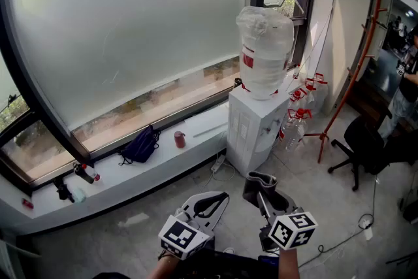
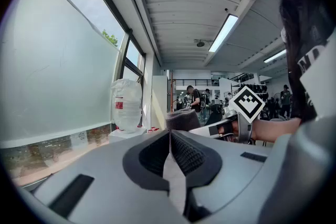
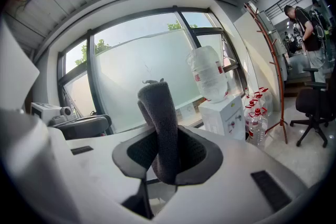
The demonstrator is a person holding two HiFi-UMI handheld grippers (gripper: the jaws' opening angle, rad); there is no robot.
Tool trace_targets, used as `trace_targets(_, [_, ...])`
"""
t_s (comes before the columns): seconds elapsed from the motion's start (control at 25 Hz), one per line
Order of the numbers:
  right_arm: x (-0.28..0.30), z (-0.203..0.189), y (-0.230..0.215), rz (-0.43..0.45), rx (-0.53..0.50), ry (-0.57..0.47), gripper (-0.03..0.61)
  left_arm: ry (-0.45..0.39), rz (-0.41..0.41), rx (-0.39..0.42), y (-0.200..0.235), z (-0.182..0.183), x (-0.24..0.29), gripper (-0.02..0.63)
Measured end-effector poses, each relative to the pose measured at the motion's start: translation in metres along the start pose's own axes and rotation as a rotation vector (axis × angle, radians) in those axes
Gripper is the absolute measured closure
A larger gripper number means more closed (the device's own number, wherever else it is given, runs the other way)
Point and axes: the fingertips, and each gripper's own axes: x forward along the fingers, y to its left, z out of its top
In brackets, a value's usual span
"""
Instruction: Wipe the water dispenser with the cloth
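The white water dispenser (image 1: 256, 129) stands by the window with a large clear bottle (image 1: 264, 51) on top; it also shows far off in the left gripper view (image 2: 126, 134) and the right gripper view (image 3: 226, 114). My right gripper (image 1: 260, 187) is shut on a folded dark grey cloth (image 3: 160, 131), which sticks up between its jaws (image 1: 260, 183). My left gripper (image 1: 210, 200) is shut with nothing in it, its pads (image 2: 185, 152) pressed together. Both grippers hang low, well short of the dispenser.
A white sill (image 1: 130, 170) under the frosted window carries a dark blue bag (image 1: 141, 146), a red cup (image 1: 179, 138) and small items. Several spare water bottles (image 1: 297, 119) stand right of the dispenser. A black office chair (image 1: 366, 144) and a red stand (image 1: 346, 85) are further right.
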Motion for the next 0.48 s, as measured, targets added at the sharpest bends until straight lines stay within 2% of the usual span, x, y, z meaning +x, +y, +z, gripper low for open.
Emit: trace_targets(0.48, [-0.017,-0.007,-0.011,0.017,0.064,-0.012,0.476,0.015,0.000,0.000,-0.017,-0.001,0.004,0.592])
